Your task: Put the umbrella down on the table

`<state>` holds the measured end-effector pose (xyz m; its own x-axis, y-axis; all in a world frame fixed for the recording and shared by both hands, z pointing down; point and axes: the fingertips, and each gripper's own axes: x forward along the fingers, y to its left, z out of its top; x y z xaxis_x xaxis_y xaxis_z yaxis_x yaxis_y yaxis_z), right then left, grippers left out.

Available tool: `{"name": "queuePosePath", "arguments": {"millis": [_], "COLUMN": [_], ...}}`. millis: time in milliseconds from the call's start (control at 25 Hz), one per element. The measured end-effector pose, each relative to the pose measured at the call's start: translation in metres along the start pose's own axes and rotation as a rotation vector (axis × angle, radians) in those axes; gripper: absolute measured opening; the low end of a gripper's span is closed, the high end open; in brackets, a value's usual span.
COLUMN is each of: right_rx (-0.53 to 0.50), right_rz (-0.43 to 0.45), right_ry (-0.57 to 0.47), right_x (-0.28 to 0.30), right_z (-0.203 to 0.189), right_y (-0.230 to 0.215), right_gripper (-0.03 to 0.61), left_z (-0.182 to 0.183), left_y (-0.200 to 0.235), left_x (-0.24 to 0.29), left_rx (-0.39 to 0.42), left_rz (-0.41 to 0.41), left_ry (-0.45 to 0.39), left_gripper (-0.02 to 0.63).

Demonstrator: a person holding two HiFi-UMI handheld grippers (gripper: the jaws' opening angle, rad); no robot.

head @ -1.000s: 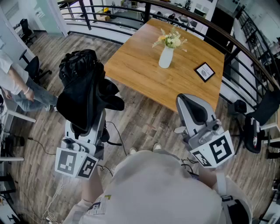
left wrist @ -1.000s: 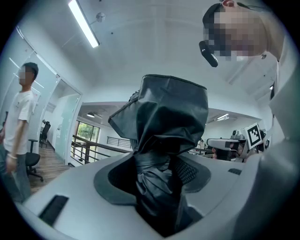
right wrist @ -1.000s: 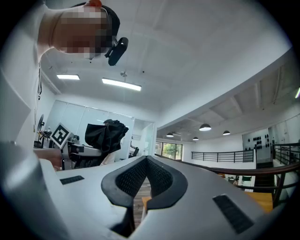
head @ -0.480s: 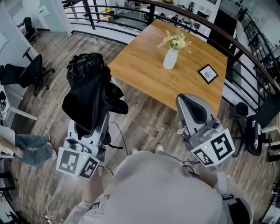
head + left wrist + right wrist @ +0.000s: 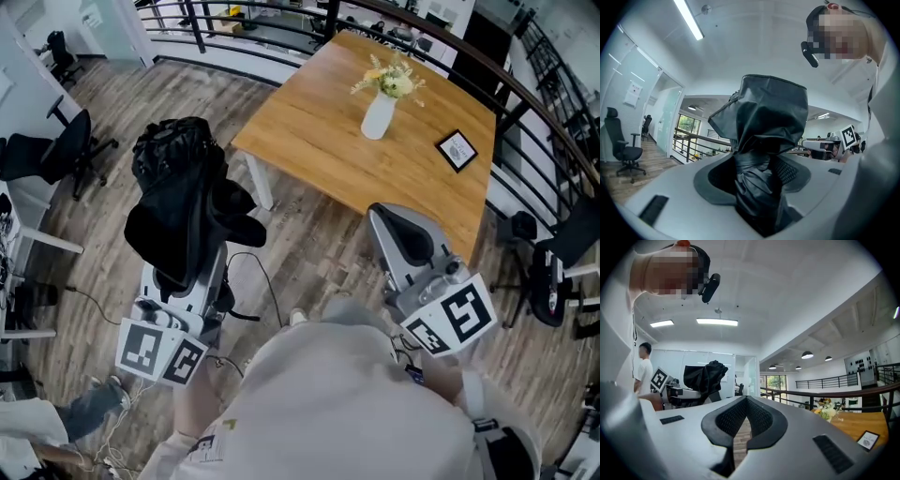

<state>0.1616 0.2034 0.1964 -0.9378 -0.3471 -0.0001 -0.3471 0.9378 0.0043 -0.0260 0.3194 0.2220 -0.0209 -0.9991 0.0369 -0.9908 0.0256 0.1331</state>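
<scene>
Left gripper (image 5: 187, 286): clamped on the umbrella, pointing level out in front of the person. The jaws stand wide because the bundle between them is thick.
Umbrella (image 5: 183, 202): a black folded bundle standing up out of the left jaws, loose cloth flopping to one side. It hangs over the wooden floor, off the table's near-left corner and well short of the top. I'd guess it's gripped low so the bulk stays in the carrier's sight.
Table (image 5: 319, 141): light wood, with plenty of bare surface at the near-left end, which looks the natural landing spot.
Vase (image 5: 380, 112): white, with flowers, standing toward the far side of the table and apart from that bare end, so it shouldn't get knocked.
Right gripper (image 5: 389, 220): jaws closed tip to tip with nothing in them, held level near the table's front edge. It seems only along for the ride.
Picture frame (image 5: 457, 150): lying flat near the right end of the table, clear of everything.
</scene>
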Motion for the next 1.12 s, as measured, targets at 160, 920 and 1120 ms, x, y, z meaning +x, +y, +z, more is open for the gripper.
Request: {"name": "queuePosePath", "arguments": {"millis": [160, 920, 1120], "right_rx": [0.004, 0.014, 0.008], "right_rz": [-0.005, 0.120, 0.136], "right_ry": [0.026, 0.052, 0.051], "right_x": [0.017, 0.171, 0.203], "right_z": [-0.016, -0.056, -0.058], "right_y": [-0.007, -0.148, -0.196], "right_gripper": [0.026, 0.026, 0.026], "left_z": [-0.016, -0.015, -0.008], "left_y": [0.008, 0.073, 0.077], "left_x": [0.017, 0.204, 0.255], "left_rx": [-0.035, -0.065, -0.083], "left_rz": [-0.030, 0.044, 0.044], "left_ry": [0.006, 0.057, 0.085], "left_gripper": [0.244, 0.244, 0.244]}}
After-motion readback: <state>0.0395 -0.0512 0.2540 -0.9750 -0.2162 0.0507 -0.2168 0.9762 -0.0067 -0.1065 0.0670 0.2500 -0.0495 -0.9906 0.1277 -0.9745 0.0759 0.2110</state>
